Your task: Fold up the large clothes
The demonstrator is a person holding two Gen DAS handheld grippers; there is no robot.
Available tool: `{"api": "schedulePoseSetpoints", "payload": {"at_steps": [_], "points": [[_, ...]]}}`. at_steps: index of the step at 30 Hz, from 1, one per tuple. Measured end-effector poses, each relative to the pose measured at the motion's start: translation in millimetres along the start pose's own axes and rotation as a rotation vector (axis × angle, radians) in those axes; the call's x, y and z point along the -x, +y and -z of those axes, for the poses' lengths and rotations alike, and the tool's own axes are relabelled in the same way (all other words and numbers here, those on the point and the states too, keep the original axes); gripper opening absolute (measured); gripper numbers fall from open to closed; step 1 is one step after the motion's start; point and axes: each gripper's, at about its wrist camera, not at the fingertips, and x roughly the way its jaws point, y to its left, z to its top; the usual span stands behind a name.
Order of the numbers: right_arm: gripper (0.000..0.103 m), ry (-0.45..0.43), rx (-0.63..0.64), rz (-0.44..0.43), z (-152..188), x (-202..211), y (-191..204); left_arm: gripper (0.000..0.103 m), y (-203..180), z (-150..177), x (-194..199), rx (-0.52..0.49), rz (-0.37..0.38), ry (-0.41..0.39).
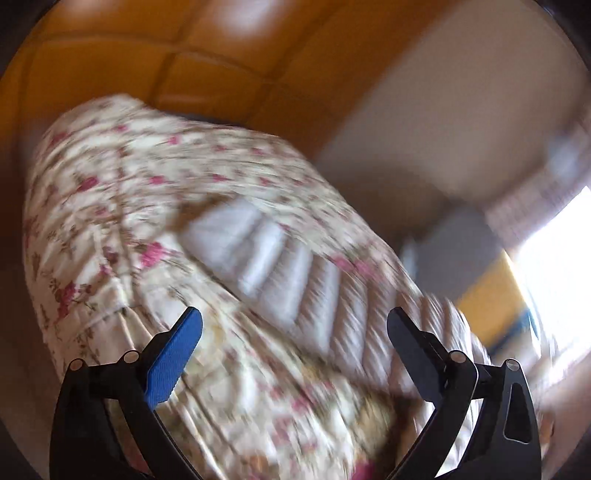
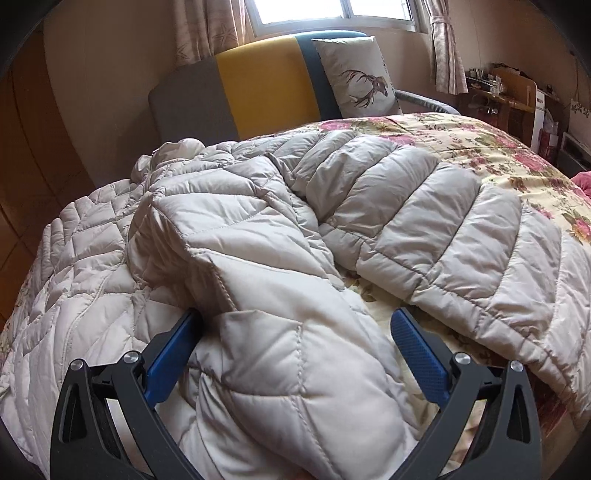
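A large pale grey quilted down jacket (image 2: pixel 280 236) lies spread and partly folded on a floral bedspread (image 2: pixel 491 147). My right gripper (image 2: pixel 295 325) is open just above it, its blue-padded fingers (image 2: pixel 417 350) on either side of a folded sleeve or flap. In the blurred left wrist view, part of the jacket (image 1: pixel 280 258) shows on the floral bedspread (image 1: pixel 110 184). My left gripper (image 1: pixel 293 325) is open above the bed and holds nothing.
A grey, yellow and blue headboard (image 2: pixel 258 88) stands behind the bed with a deer-print pillow (image 2: pixel 358 77) against it. A window with curtains (image 2: pixel 328 14) is above. An orange wooden wardrobe (image 1: pixel 147 55) stands beside the bed. A cluttered desk (image 2: pixel 506 92) is at far right.
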Motion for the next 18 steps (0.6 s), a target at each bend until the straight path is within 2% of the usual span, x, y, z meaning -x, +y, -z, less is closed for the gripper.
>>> {"api": "schedulePoseSetpoints", "payload": {"at_steps": [4,7,8,9,11,12,13,15,16,17,18], "points": [[0.101,-0.020,0.005,-0.006,-2.9,27.9,-15.2,0.099,-52.3,45.5,17.5,-0.212,0.212,0.204],[0.101,0.023,-0.003,-0.020,-3.5,36.5,-30.5,0.099,-86.7,89.6,26.1,-0.386,0.315,0.354],[0.101,0.048,-0.019,-0.043,-1.9,37.1,-35.6,0.099,-96.1,105.9,28.9,-0.446,0.326,0.378],[0.101,0.078,-0.038,-0.070,1.0,36.3,-40.8,0.099,-100.0,116.6,27.9,-0.482,0.299,0.396],[0.101,0.156,-0.083,-0.142,10.2,30.1,-48.9,0.099,-104.6,141.8,16.4,-0.568,0.169,0.443],[0.101,0.188,-0.108,-0.176,15.2,25.8,-51.2,0.095,-101.4,148.2,8.5,-0.582,0.136,0.465],[0.101,0.193,-0.117,-0.177,18.7,24.0,-49.7,0.078,-95.1,155.5,1.3,-0.555,0.127,0.503],[0.101,0.176,-0.075,-0.142,22.0,24.8,-39.7,0.064,-91.3,162.3,4.7,-0.518,0.116,0.483],[0.097,0.178,-0.036,-0.130,21.5,23.3,-33.0,0.034,-96.9,166.7,8.3,-0.535,0.150,0.502],[0.077,0.181,0.004,-0.137,20.6,22.0,-26.1,0.025,-102.5,170.5,12.1,-0.547,0.180,0.526],[0.058,0.191,0.044,-0.143,17.6,20.6,-19.6,0.021,-107.2,173.7,17.9,-0.561,0.178,0.522]]}}
